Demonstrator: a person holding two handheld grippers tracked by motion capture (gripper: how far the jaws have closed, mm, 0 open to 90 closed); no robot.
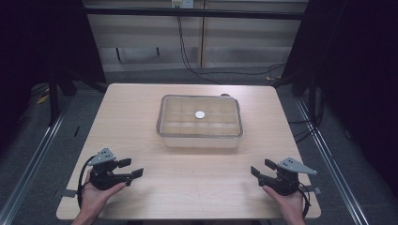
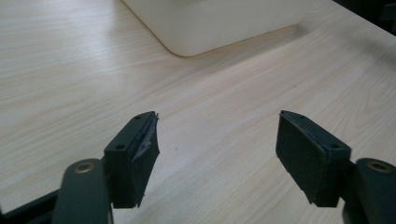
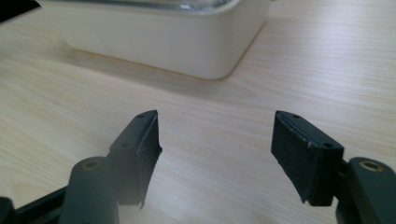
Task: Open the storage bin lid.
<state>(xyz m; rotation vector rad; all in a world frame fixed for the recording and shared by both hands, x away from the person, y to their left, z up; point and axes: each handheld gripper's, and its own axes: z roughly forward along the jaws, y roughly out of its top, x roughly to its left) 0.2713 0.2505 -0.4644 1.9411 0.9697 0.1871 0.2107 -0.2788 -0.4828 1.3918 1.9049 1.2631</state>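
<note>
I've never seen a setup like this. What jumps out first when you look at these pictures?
A clear plastic box with a grid of compartments sits in the middle of the wooden table, a small white disc at its centre. Nearer the person, the left tongs and the right tongs rest at the table's two near corners, each in a hand, jaws open and holding nothing, both angled towards the box.

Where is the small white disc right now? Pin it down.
In the high view the small white disc lies at the middle of the clear box, which stands mid-table beyond both grippers.
</note>
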